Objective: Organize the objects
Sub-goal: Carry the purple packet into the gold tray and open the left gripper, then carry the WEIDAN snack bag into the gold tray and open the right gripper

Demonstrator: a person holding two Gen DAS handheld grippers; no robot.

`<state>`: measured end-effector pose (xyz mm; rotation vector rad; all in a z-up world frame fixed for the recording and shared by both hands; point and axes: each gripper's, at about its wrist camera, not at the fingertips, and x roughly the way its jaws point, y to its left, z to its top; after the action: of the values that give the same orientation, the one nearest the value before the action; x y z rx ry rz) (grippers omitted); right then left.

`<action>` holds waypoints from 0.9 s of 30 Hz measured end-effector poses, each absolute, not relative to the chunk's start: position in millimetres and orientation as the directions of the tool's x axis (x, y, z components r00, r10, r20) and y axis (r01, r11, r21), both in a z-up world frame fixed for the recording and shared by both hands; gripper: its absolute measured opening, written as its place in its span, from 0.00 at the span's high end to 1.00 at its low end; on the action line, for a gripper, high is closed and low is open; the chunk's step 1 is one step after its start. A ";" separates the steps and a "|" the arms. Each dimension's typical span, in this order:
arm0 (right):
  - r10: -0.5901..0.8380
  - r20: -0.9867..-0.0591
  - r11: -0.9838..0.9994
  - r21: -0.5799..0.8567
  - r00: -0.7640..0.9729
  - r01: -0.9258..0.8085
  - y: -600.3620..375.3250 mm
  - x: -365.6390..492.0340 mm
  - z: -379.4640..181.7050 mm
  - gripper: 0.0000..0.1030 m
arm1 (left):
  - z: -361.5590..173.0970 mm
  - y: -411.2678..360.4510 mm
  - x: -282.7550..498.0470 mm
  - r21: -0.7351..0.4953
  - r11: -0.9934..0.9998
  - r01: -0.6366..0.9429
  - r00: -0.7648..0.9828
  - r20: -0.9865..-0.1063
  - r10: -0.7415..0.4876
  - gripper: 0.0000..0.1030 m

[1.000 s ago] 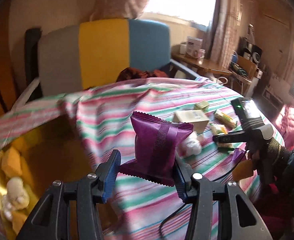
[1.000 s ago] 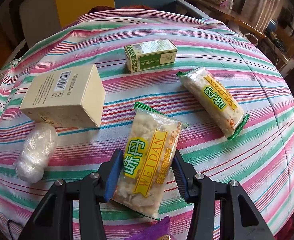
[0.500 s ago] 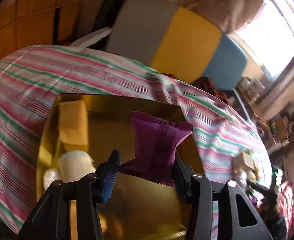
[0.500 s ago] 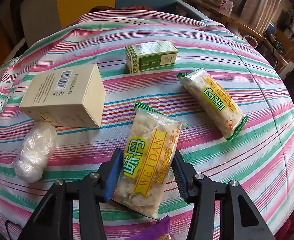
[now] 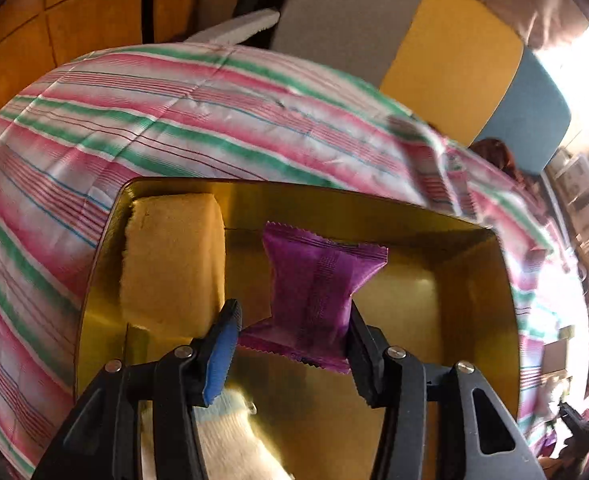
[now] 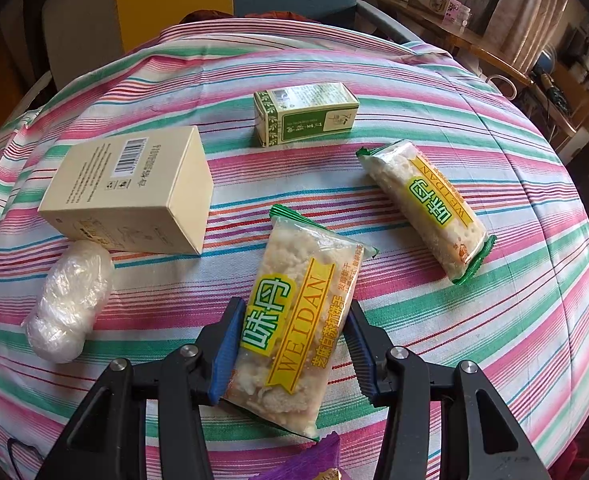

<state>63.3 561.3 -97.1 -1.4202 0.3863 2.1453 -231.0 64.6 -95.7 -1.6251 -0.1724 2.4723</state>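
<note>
Left claw pinched the purple packet mid-body: light, crinkly, slippery. Right claw squeezed the crumbly cracker pack.

Gold tray: glossy, mirror-like inside walls. Purple sachet: matt foil film, crimped zigzag ends. Yellow sponge block: rough, porous. Striped tablecloth: woven cloth, matt. Near cracker pack: clear glossy plastic. Cream box: matt cardboard. White bundle: crinkled shiny film wrap.
</note>
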 end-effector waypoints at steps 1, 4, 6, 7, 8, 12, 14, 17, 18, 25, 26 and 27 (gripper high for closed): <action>0.273 -0.913 -0.817 -0.053 -0.304 -0.574 560.7 63.4 -96.8 0.51 | -99.3 65.1 -233.9 -0.175 -0.982 -0.075 -0.375 -0.907 0.190 0.50; 0.273 -0.913 -0.817 -0.053 -0.304 -0.574 561.6 63.3 -97.0 0.51 | -103.3 61.3 -236.8 -0.171 -0.984 -0.049 -0.365 -0.914 0.177 0.50; 0.273 -0.913 -0.817 -0.053 -0.304 -0.574 562.1 63.2 -97.1 0.51 | -100.7 60.6 -234.5 -0.169 -0.984 -0.054 -0.366 -0.914 0.176 0.50; 0.273 -0.913 -0.817 -0.053 -0.304 -0.574 562.0 63.2 -97.1 0.51 | -98.9 60.7 -232.5 -0.166 -0.984 -0.060 -0.369 -0.912 0.177 0.48; 0.273 -0.913 -0.817 -0.053 -0.304 -0.574 562.2 63.1 -97.2 0.51 | -96.7 60.9 -230.1 -0.161 -0.985 -0.070 -0.374 -0.911 0.175 0.45; 0.271 -0.913 -0.816 -0.050 -0.306 -0.576 561.7 63.6 -96.9 0.51 | -87.3 59.9 -222.8 -0.179 -0.979 -0.101 -0.385 -0.900 0.204 0.35; 0.272 -0.912 -0.816 -0.049 -0.307 -0.577 561.7 63.3 -96.5 0.51 | -80.5 57.2 -220.1 -0.182 -0.979 -0.090 -0.392 -0.898 0.203 0.35; 0.270 -0.912 -0.815 -0.046 -0.310 -0.578 563.1 63.2 -97.0 0.51 | -56.4 56.2 -202.1 -0.142 -0.984 -0.111 -0.458 -0.871 0.178 0.35; 0.271 -0.911 -0.815 -0.046 -0.310 -0.578 562.8 63.1 -96.8 0.51 | -45.9 55.5 -193.2 -0.128 -0.983 -0.131 -0.495 -0.851 0.177 0.35; 0.273 -0.907 -0.809 -0.035 -0.321 -0.587 564.4 62.3 -96.3 0.54 | 2.6 49.9 -106.3 -0.018 -0.978 -0.206 -0.689 -0.707 0.158 0.35; 0.272 -0.906 -0.808 -0.032 -0.324 -0.589 565.4 62.1 -95.7 0.55 | 5.1 48.0 -96.4 -0.016 -0.978 -0.209 -0.703 -0.692 0.161 0.35; 0.271 -0.905 -0.807 -0.029 -0.328 -0.590 566.2 62.0 -95.3 0.55 | 6.8 46.4 -86.3 -0.016 -0.977 -0.212 -0.713 -0.681 0.166 0.35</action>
<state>62.0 566.2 -95.3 -1.3850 0.4178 2.1566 -86.3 46.4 6.8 -1.0761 0.0929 2.7313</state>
